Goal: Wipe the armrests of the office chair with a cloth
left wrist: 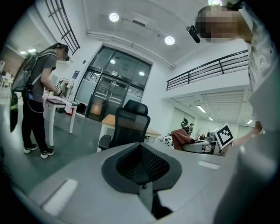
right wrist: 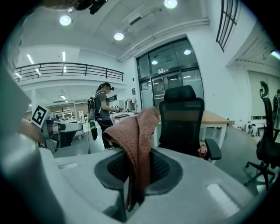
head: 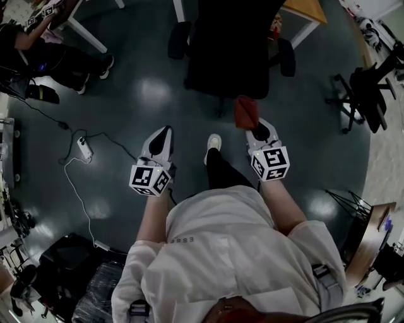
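Right gripper (head: 257,128) clamped on cloth (head: 245,111), left gripper (head: 161,134) closed empty; armrest (head: 287,57) should be approached with cloth pressed flat.

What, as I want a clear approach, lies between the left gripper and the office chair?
Only bare dark floor. The head view shows nothing lying between the left gripper and the office chair; the left gripper view agrees.

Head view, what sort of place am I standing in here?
Probably an open-plan office or lab hall: a black office chair at a wooden desk, tall glass doors and a railed mezzanine above, with cables trailing over the dark polished floor.
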Demonstrator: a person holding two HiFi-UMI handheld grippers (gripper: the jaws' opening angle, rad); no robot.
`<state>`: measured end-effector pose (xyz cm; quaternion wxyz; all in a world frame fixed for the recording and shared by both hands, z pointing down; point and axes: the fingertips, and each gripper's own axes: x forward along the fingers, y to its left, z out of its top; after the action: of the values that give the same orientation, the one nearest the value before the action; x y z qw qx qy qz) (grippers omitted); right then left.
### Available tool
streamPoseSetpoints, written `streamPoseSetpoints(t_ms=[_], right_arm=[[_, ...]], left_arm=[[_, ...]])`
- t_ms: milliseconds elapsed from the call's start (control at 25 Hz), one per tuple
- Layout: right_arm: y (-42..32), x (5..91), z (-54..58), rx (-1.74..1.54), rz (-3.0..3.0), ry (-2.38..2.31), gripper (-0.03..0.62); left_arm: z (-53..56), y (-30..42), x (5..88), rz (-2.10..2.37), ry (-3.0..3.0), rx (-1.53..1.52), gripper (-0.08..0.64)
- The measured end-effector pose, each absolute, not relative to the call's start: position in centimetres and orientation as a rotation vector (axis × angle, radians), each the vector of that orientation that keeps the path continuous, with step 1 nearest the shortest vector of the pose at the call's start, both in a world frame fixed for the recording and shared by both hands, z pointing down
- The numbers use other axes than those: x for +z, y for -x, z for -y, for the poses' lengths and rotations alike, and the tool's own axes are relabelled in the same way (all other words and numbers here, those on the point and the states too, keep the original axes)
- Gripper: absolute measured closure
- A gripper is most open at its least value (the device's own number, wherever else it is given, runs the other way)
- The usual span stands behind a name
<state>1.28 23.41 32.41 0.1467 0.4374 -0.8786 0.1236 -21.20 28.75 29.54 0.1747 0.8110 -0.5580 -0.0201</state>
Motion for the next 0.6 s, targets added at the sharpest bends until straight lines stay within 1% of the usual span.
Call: streamPoseSetpoints(t_ms=[280,440,600], right_arm=[[2.8,33.1,-10.8,0.357,2.535,-1.165,0.540],[6.1,32.5,-4.9,0.347,2.537,-1.139,0.540],[9.8,32.8,0.5,0.354,2.516,-1.132,0.540]], left_arm=[[-17.0,25.1,30.2,1.641,-2.233,-0.075,0.543],[-12.4,27.5,30.1,1.659,-2.206,-0.072,0.543],[-8.0,29.7,32.0,1.614,-2.181,-0.044,0.543]])
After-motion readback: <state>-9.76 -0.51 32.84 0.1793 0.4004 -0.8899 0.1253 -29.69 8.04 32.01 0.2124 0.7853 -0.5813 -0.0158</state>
